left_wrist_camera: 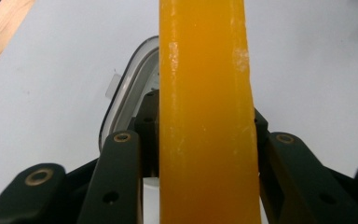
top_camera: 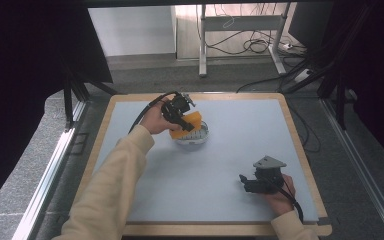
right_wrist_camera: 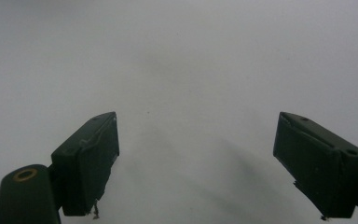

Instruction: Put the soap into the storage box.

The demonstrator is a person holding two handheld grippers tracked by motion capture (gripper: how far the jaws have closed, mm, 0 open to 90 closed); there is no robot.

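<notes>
My left gripper (top_camera: 182, 121) is shut on a flat orange slab (top_camera: 189, 122), seen edge-on in the left gripper view as a tall orange strip (left_wrist_camera: 205, 116) clamped between the two black jaws. It hangs just above a clear plastic container (top_camera: 192, 137) on the pale table mat; the container's rounded rim (left_wrist_camera: 121, 91) shows behind the slab. My right gripper (top_camera: 243, 181) rests low near the table's front right, held by a hand. Its jaws stand wide apart over bare mat, with nothing between the fingers (right_wrist_camera: 91, 158).
The pale blue mat (top_camera: 230, 150) covers a wooden-edged table (top_camera: 300, 145). Cables trail from both grippers. Beyond the far edge are a grey floor, a desk frame (top_camera: 202, 45) and loose cables.
</notes>
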